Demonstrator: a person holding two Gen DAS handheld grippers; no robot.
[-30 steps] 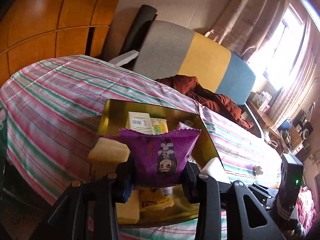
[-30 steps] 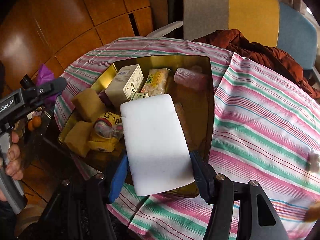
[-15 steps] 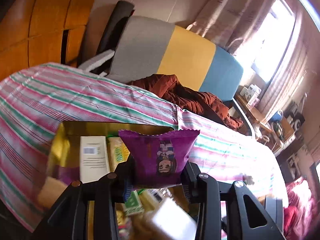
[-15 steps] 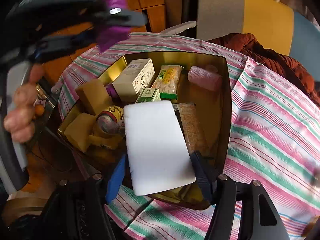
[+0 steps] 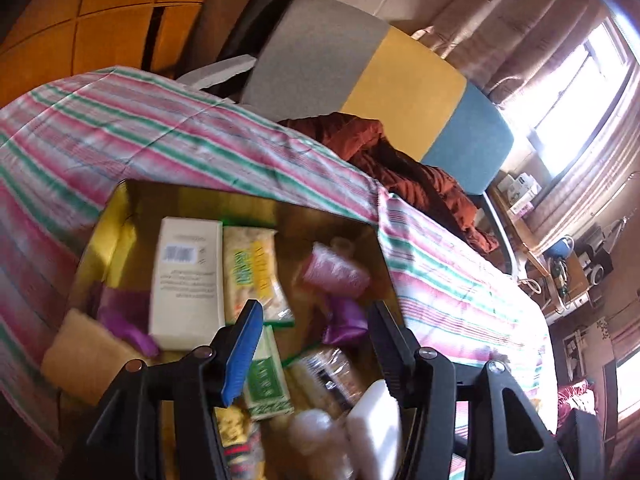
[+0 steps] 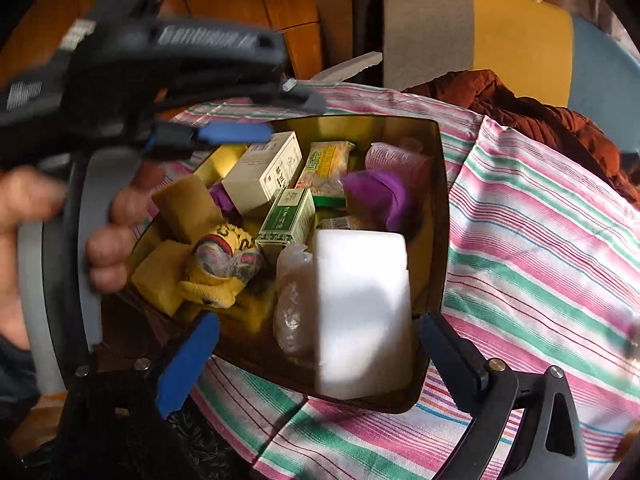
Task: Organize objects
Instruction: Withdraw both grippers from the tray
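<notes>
A gold metal tray (image 6: 438, 216) on the striped cloth holds several items. The purple snack packet (image 6: 378, 192) lies in it near the far right, also in the left wrist view (image 5: 346, 318). The white foam block (image 6: 362, 312) stands in the tray's near right corner, also in the left wrist view (image 5: 374, 426). My left gripper (image 5: 316, 344) is open and empty above the tray; it also shows in the right wrist view (image 6: 232, 134). My right gripper (image 6: 316, 356) is open around the foam block, jaws apart from it.
The tray also holds a white box (image 6: 264, 172), a green box (image 6: 286, 216), a cracker packet (image 6: 324, 166), yellow sponges (image 6: 186, 204), a yellow toy (image 6: 224, 264) and a pink roll (image 6: 394, 156). A striped chair (image 5: 376, 80) with a rust jacket (image 5: 404, 168) stands behind the table.
My left gripper opened and the purple packet dropped into the tray. My right gripper opened and let go of the white foam block, which now stands in the tray.
</notes>
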